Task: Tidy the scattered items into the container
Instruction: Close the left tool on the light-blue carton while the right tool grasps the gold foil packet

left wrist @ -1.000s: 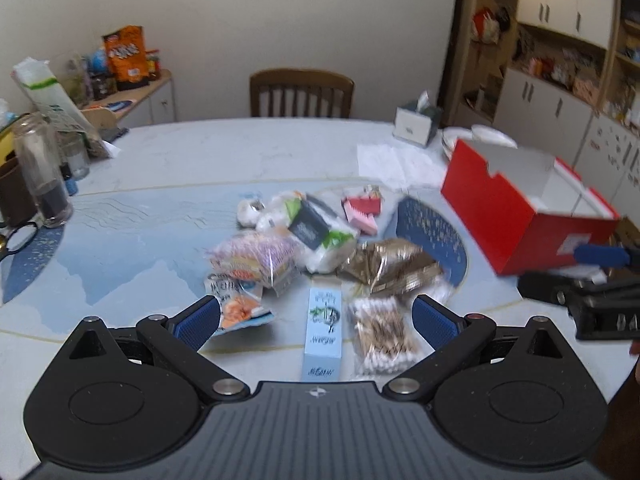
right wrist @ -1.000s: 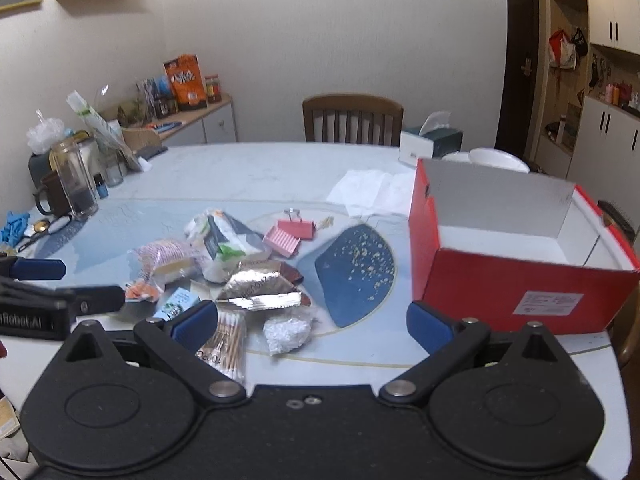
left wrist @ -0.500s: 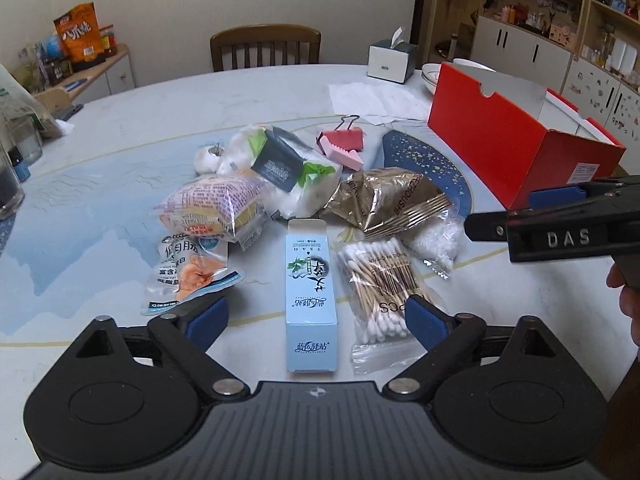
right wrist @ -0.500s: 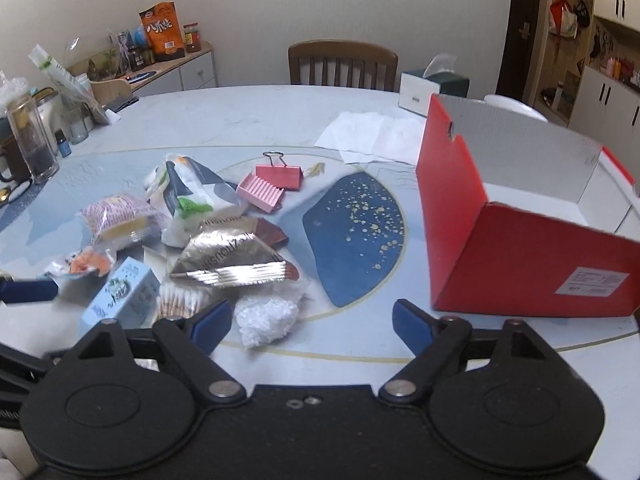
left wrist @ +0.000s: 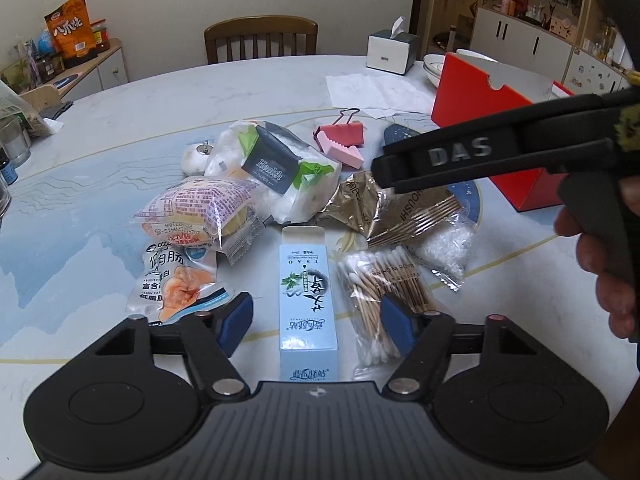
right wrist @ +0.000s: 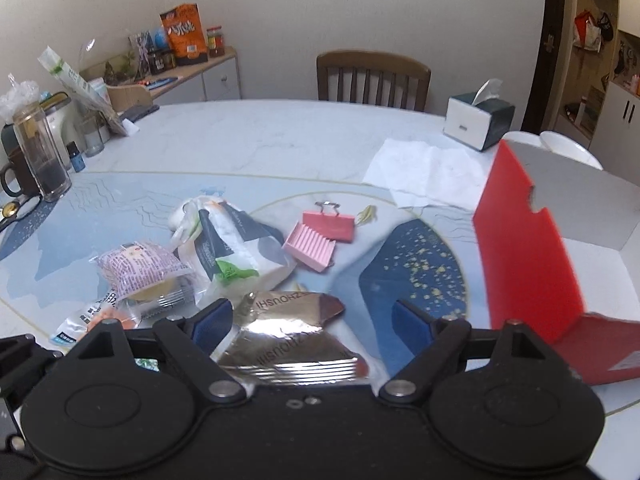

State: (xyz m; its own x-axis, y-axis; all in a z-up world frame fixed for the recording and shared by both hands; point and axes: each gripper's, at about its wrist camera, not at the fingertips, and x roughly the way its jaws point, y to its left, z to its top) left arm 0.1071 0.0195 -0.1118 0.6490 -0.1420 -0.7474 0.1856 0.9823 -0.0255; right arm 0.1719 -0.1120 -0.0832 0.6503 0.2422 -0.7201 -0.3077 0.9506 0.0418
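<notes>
The left gripper [left wrist: 316, 326] is closing around the pale blue box [left wrist: 307, 308] on the table [left wrist: 100, 128] — pads not yet touching. The right gripper [right wrist: 310, 320], spread and empty, hovers over the foil packet [right wrist: 292, 332] — the red container [right wrist: 528, 256] stands open nearby.

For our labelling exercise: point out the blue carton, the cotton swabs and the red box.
blue carton [left wrist: 307, 300], left wrist view, middle of its top face.
cotton swabs [left wrist: 380, 280], left wrist view, middle of the bag.
red box [right wrist: 524, 252], right wrist view, its red side wall.
</notes>
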